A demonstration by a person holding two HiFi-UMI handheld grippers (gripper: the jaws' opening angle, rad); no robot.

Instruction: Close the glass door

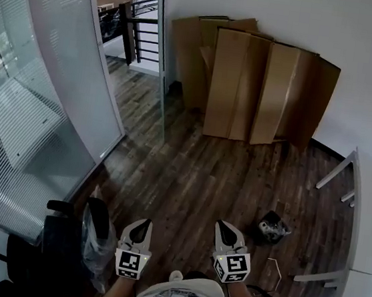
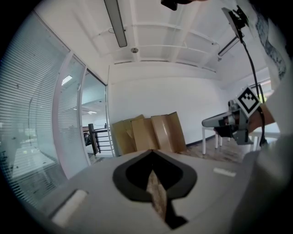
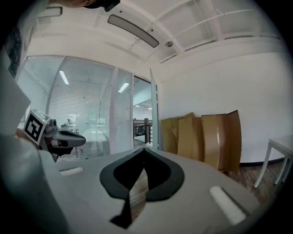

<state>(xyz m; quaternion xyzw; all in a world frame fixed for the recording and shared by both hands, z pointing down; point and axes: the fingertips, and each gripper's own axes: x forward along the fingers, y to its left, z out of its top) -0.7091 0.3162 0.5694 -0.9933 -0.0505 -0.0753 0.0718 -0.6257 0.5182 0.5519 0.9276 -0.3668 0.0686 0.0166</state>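
The left gripper (image 1: 141,225) and right gripper (image 1: 226,229) hover side by side over the wooden floor (image 1: 196,173), each with jaws pressed together and holding nothing; the glass door (image 1: 161,54) stands open at far left, well apart from both, beside cardboard sheets (image 1: 261,86) leaning on the far wall.

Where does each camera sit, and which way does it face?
Head view: on the head, steeply down at the floor; left hand-held gripper, right hand-held gripper show.
Left gripper view: on the left one, facing cardboard; right one at right.
Right gripper view: on the right one, facing glass door; left one at left.
Shared: all show the cardboard.
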